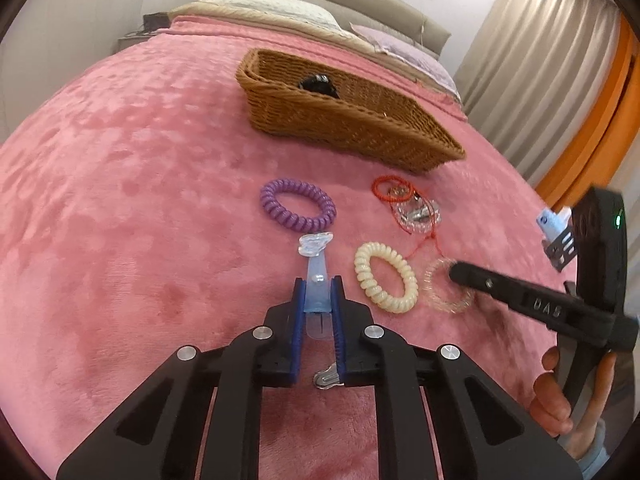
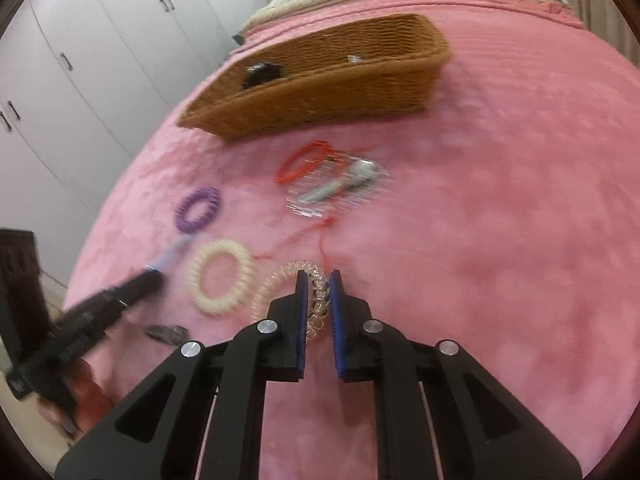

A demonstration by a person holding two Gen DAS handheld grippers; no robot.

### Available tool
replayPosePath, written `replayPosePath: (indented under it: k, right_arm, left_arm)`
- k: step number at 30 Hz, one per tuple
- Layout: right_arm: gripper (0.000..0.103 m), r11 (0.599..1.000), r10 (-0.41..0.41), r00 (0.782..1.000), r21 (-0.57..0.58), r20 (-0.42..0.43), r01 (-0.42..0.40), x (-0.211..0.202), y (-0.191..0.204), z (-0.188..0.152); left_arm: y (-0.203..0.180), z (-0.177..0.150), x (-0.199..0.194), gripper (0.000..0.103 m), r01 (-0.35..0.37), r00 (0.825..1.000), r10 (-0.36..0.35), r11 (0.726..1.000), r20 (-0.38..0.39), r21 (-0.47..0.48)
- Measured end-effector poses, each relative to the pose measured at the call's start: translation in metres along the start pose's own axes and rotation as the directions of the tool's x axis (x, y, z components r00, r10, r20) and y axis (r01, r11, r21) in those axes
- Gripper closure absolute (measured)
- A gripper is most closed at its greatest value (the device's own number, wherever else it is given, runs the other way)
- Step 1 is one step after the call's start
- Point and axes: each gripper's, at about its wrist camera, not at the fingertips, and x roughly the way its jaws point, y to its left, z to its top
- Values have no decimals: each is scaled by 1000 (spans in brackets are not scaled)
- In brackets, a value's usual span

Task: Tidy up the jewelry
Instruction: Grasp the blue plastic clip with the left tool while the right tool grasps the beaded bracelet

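On a pink plush blanket (image 1: 120, 208) spread over a bed, both grippers are down among the jewelry. The left gripper (image 1: 318, 284) pinches a pale blue translucent hair clip (image 1: 316, 276) between its blue pads, the clip's clear decorated end pointing away toward the purple spiral hair tie (image 1: 298, 204), which lies just beyond it. Under the same gripper, close to the pads' base, a small silver clip (image 1: 326, 378) lies on the blanket. To the right of the blue clip sits the cream spiral hair tie (image 1: 386, 278), and just beside that the clear spiral hair tie (image 2: 280, 286), whose near side the right gripper (image 2: 319, 280) squeezes between its pads; the coil bunches up between the fingers. A thin red cord (image 2: 326, 236) trails from the clear tie's far edge toward a loose heap of a red bracelet (image 2: 304, 160) and clear beaded pieces with a silver clasp-like object. Behind everything stands a brown wicker basket (image 1: 340, 120), with a black item (image 1: 318, 84) resting inside it near the rim. A hand (image 1: 554, 392) holding the right gripper's handle shows at the lower right of the left wrist view.
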Motion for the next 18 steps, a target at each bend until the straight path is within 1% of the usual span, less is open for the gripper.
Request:
replayPosePath:
  k: [2, 4, 6, 8, 12, 14, 15, 16, 17, 18]
  right_arm:
    - [94, 1000, -21, 1000, -11, 12, 22, -7, -5, -4]
    - [94, 996, -77, 997, -37, 30, 78, -14, -6, -6]
    - [94, 991, -115, 992, -61, 45, 117, -17, -6, -8]
    - [94, 988, -133, 990, -75, 42, 136, -15, -7, -10]
    - [92, 984, -142, 989, -98, 42, 146, -14, -6, -12]
    - [84, 982, -147, 988, -112, 45, 151, -15, -5, -14]
    - [82, 981, -147, 988, -122, 47, 151, -16, -4, -15]
    - [79, 979, -150, 987, -134, 51, 156, -16, -3, -16]
    - [79, 976, -157, 986, -144, 55, 164, -16, -1, -17]
    - [79, 972, -170, 984, -156, 60, 177, -16, 1, -18]
  left_arm:
    - [1, 0, 0, 93, -3, 1000, 3, 1000, 4, -6]
    - [0, -1, 0, 93, -3, 1000, 3, 1000, 5, -5]
    - [0, -1, 1, 93, -7, 1000, 7, 1000, 1, 0]
    - [0, -3, 2, 93, -10, 1000, 10, 1000, -7, 5]
    - [-2, -6, 4, 92, -11, 1000, 12, 1000, -18, 20]
    - [-4, -7, 3, 91, -18, 1000, 18, 999, -12, 37]
    - [-7, -8, 1, 89, -19, 1000, 19, 998, -5, 53]
    - [-8, -9, 0, 81, -19, 1000, 19, 998, -1, 62]
    - [-10, -9, -2, 70, -32, 999, 31, 997, 8, 70]
    - [-11, -9, -3, 65, -46, 999, 45, 996, 17, 72]
